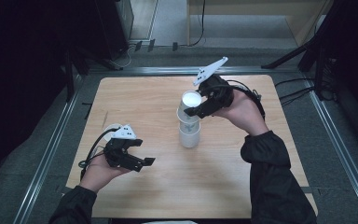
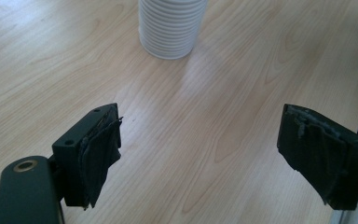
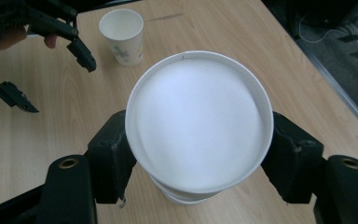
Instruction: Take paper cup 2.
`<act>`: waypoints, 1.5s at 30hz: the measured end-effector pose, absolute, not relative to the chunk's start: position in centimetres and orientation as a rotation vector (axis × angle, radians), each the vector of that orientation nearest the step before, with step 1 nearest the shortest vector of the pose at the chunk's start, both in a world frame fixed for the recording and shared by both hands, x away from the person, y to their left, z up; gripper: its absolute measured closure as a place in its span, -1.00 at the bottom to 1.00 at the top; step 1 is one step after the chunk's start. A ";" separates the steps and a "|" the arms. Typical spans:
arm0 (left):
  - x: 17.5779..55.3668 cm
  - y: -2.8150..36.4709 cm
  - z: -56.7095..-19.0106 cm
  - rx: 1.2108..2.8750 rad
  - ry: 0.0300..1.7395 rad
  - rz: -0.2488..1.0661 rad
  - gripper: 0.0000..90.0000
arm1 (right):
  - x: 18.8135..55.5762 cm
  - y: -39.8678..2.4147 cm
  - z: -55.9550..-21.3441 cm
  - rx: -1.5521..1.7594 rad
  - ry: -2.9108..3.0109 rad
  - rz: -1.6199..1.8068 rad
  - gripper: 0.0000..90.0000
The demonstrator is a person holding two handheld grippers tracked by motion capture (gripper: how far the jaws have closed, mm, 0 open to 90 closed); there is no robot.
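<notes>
I count two paper cups: one (image 3: pixel 198 126) sits clamped between my right fingers (image 3: pixel 109 156), the other (image 2: pixel 171 25) stands just ahead of my spread left fingers (image 2: pixel 95 156). I see one table (image 1: pixel 135 100).

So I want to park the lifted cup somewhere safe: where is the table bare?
Bare wood runs between the right gripper with its top cup and the table's far-left corner, and along the near edge. The middle is crowded: cup stack, open left gripper.
</notes>
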State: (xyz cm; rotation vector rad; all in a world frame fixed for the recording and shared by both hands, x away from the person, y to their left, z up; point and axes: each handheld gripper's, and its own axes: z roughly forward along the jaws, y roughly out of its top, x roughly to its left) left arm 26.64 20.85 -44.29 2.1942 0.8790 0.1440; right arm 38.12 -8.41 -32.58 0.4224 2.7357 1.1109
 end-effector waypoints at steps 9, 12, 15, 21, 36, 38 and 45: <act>27.1 20.2 -44.2 2.214 0.832 0.133 -0.70 | 36.2 -10.0 -31.0 0.412 2.702 1.138 -0.27; 27.5 19.7 -44.2 2.218 0.811 0.127 -0.70 | 35.6 -10.7 -30.8 0.426 2.693 1.139 -0.27; 28.0 19.1 -44.1 2.220 0.781 0.119 -0.70 | 34.9 -11.3 -30.8 0.432 2.702 1.147 -0.27; 29.2 17.9 -43.8 2.221 0.717 0.087 -0.70 | 33.6 -12.7 -31.4 0.463 2.744 1.180 -0.27; 30.4 15.3 -43.9 2.221 0.593 0.003 -0.70 | 31.2 -13.3 -35.4 0.444 2.797 1.173 -0.27; 30.4 15.1 -44.1 2.236 0.573 0.004 -0.70 | 31.1 -13.2 -36.4 0.430 2.815 1.184 -0.27; 30.5 15.3 -44.7 2.219 0.569 -0.027 -0.70 | 31.0 -12.6 -39.9 0.409 2.863 1.206 -0.27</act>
